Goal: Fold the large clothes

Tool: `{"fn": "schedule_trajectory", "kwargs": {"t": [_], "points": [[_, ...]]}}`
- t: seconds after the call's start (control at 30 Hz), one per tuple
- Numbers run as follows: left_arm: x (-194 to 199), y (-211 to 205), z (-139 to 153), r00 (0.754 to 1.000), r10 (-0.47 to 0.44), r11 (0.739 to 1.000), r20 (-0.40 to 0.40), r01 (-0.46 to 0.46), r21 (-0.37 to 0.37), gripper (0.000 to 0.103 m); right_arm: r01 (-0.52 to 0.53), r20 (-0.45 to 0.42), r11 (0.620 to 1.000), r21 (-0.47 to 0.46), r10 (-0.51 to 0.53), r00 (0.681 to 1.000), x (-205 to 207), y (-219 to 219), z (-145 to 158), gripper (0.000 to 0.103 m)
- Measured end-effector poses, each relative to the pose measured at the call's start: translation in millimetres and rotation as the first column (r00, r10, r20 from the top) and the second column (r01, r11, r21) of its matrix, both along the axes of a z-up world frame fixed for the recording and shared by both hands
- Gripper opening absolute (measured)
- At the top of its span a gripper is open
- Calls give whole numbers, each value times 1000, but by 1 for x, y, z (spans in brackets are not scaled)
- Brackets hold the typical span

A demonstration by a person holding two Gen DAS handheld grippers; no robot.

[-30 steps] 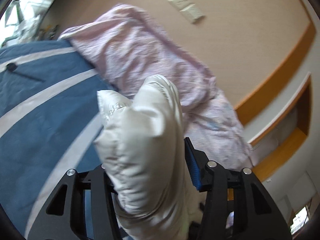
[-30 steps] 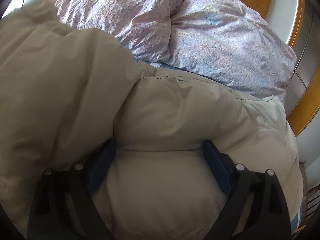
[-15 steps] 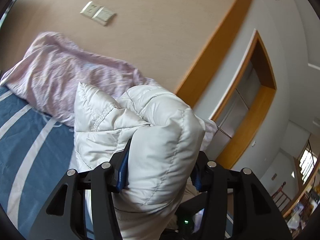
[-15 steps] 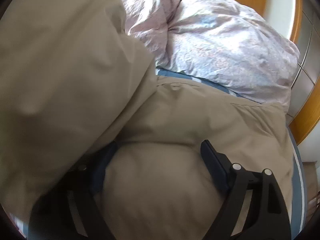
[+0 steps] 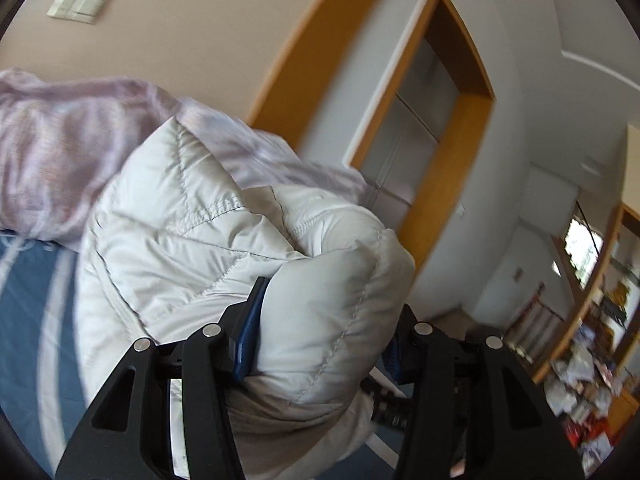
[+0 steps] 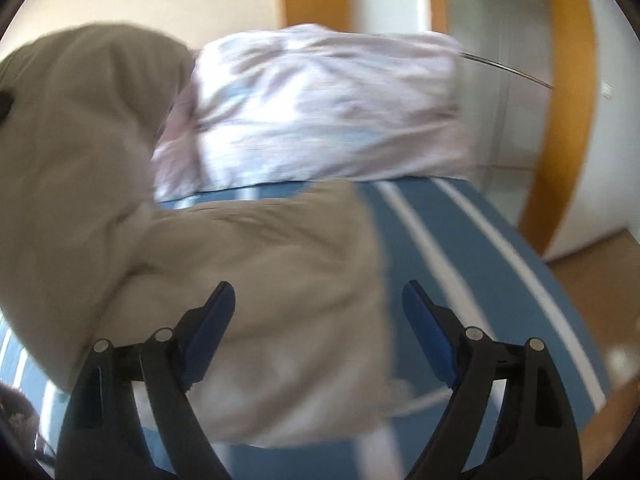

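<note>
A puffy white quilted jacket (image 5: 208,240) lies bunched on the bed. My left gripper (image 5: 320,320) is shut on a thick fold of it, held above the blue striped sheet (image 5: 32,304). In the right wrist view the jacket's beige lining (image 6: 260,280) lies heaped on the sheet (image 6: 460,248). My right gripper (image 6: 318,304) is open, its blue pads apart, just above the jacket's lower edge and holding nothing.
A crumpled pink and lilac duvet (image 6: 328,108) lies along the head of the bed, also in the left wrist view (image 5: 52,152). Wood-trimmed wall and sliding door (image 5: 420,128) stand beyond. The bed's right edge drops to a wooden floor (image 6: 592,280). Cluttered shelves (image 5: 592,352) stand at far right.
My right gripper has let go of the jacket and pulled back, with its fingers now apart. My left gripper has swung right with its jacket fold still held.
</note>
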State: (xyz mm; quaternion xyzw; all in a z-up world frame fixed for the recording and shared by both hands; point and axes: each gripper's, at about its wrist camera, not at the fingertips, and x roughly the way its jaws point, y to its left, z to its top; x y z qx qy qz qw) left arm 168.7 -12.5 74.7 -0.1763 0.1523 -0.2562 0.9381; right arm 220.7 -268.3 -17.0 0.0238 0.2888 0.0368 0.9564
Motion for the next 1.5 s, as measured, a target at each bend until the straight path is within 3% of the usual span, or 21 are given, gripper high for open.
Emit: {"fn": "schedule_trajectory", "kwargs": {"t": [0.2, 0.37, 0.47, 0.57, 0.67, 0.83, 1.13, 1.3, 1.5], "points": [[18, -58, -26, 992, -109, 989, -68, 115, 96, 50, 125, -32, 989, 75, -122, 992, 0, -57, -11, 86], [17, -98, -45, 984, -150, 960, -90, 167, 225, 50, 136, -38, 977, 165, -132, 991, -3, -90, -4, 86], [17, -116, -56, 982, -160, 938, -99, 182, 295, 50, 61, -10, 967, 248, -61, 998, -2, -101, 17, 86], [12, -133, -66, 983, -161, 913, -88, 183, 364, 51, -81, 8, 935, 345, 83, 996, 4, -102, 42, 86], [10, -145, -75, 983, -164, 889, -81, 182, 419, 53, -230, -13, 892, 388, 254, 967, 21, -81, 64, 86], [4, -168, -91, 984, -170, 825, -61, 176, 537, 54, -353, -74, 869, 347, 401, 913, 51, -36, 80, 86], [12, -182, -105, 979, -192, 766, -73, 196, 612, 55, -320, -229, 855, 408, 436, 871, 120, -14, 59, 83], [21, -188, -111, 977, -202, 743, -74, 202, 639, 55, -345, -270, 821, 454, 497, 825, 134, -8, 43, 76], [23, -197, -116, 975, -207, 722, -79, 207, 661, 56, -362, -291, 836, 411, 497, 818, 134, -3, 30, 70]]}}
